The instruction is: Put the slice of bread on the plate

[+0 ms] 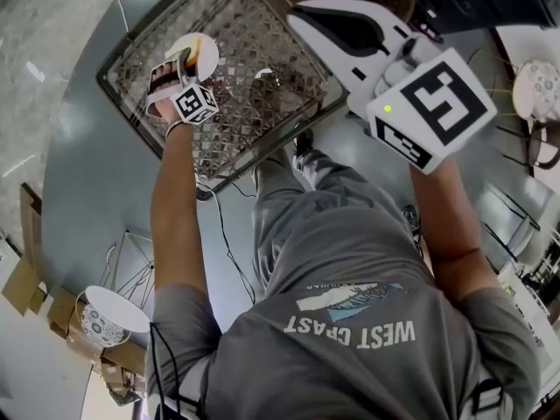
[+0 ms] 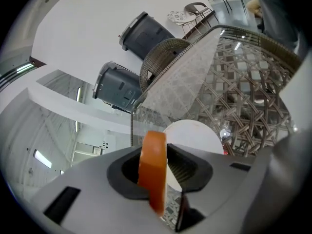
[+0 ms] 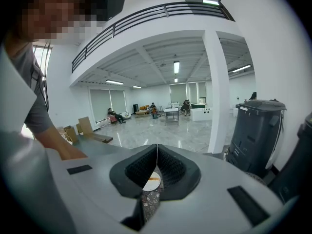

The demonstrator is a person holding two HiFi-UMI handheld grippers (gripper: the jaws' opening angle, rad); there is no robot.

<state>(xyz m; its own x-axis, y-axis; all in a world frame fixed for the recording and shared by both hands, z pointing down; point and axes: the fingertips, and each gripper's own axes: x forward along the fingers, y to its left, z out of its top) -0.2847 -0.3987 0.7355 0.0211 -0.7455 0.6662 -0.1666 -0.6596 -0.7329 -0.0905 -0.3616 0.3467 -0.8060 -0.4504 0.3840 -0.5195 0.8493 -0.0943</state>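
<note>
A slice of bread (image 2: 152,172) with an orange-brown crust stands on edge between the jaws of my left gripper (image 2: 157,165), which is shut on it. Just beyond the jaws lies the white plate (image 2: 195,135) on the glass-topped wicker table (image 2: 243,96). In the head view the left gripper (image 1: 179,62) hangs over the plate (image 1: 208,55) at the table's far left, with the bread (image 1: 186,51) above it. My right gripper (image 1: 302,17) is raised close to the camera over the table's right side. Its jaws meet with nothing between them (image 3: 156,161).
Two grey bins (image 2: 144,33) (image 2: 117,87) and a wicker chair (image 2: 163,57) stand past the table's far edge. A small pale object (image 1: 265,75) lies near the table's middle. A cable (image 1: 223,234) runs on the floor beside my legs. A patterned white stool (image 1: 109,318) and cardboard (image 1: 22,283) are at the lower left.
</note>
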